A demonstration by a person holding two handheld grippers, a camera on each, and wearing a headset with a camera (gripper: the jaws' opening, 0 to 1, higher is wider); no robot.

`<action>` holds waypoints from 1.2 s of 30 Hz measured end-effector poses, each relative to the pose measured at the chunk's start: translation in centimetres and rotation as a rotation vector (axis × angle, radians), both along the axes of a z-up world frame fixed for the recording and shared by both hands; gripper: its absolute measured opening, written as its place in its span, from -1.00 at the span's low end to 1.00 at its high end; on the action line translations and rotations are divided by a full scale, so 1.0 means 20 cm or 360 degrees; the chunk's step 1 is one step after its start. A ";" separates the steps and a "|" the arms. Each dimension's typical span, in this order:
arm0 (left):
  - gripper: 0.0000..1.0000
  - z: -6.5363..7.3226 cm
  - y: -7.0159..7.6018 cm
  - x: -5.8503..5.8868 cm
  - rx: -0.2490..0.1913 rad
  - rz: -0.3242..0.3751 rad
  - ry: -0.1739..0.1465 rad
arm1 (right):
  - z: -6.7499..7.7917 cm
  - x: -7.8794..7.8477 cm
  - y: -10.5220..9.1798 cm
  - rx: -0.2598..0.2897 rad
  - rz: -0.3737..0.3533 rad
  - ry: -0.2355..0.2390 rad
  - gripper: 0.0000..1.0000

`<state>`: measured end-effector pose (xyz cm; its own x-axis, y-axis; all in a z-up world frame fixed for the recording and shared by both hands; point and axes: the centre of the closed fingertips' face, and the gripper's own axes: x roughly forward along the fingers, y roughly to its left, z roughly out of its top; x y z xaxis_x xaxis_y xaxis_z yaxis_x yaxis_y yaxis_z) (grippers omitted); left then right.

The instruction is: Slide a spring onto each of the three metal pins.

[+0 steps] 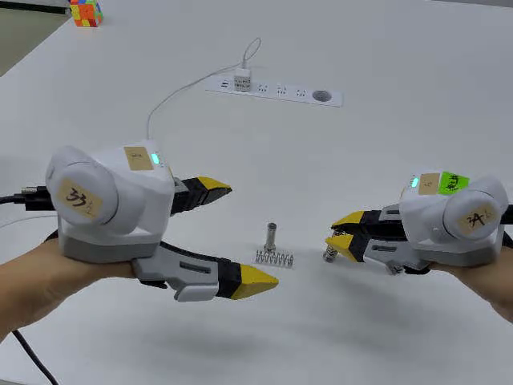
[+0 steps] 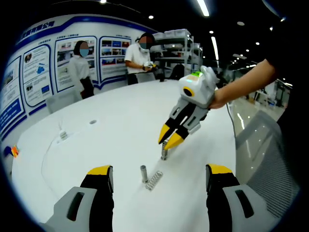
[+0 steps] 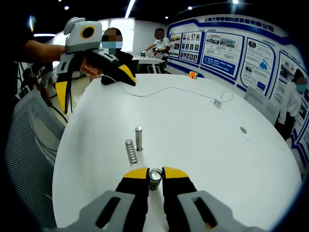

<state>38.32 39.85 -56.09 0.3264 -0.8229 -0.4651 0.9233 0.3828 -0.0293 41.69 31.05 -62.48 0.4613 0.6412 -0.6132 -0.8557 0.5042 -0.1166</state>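
A spring-sleeved metal pin [image 3: 155, 178] is standing upright on the white tabletop [image 1: 385, 160], its coil sitting over the shaft, and the yellow-tipped right gripper [image 3: 155, 175] is pinching it with jaws drawn narrow against either side of the coil; the left gripper view is showing the same right gripper [image 2: 170, 137] reaching down over that spring-sleeved metal pin [image 2: 164, 152]. Just beside it, a bare silver metal pin [image 1: 271, 234] is standing on end with a loose coiled steel spring [image 1: 275, 258] lying flat at its foot, close to it, though whether touching I cannot tell. The left gripper [image 1: 240, 234] is hovering over the near side of that pair with its jaws spread wide, gripping nothing. Judging by this, one pin is looking finished or nearly seated, the second is waiting for the loose spring to be lifted and threaded on, and a third fitting is remaining after that. Farther back, a white power strip [image 1: 272, 90] and a multicoloured puzzle cube [image 1: 86, 12] are sitting well apart from the work.
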 end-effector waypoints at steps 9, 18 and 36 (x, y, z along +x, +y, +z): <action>0.60 0.01 0.00 0.00 0.0000 0.0000 -0.0005 | -0.04 0.00 -0.02 -0.0025 -0.0004 0.0007 -0.78; 0.60 0.01 0.00 -0.01 0.0001 0.0004 -0.0005 | -0.05 0.00 -0.02 -0.0012 -0.0026 0.0027 -0.77; 0.60 0.01 0.00 -0.01 -0.0003 0.0011 0.0000 | -0.05 0.01 -0.01 0.0015 -0.0059 0.0056 -0.76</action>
<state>38.19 39.90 -55.82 0.3321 -0.8214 -0.4637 0.9207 0.3891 -0.0299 41.80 30.90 -63.49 0.4632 0.6298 -0.6235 -0.8399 0.5366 -0.0819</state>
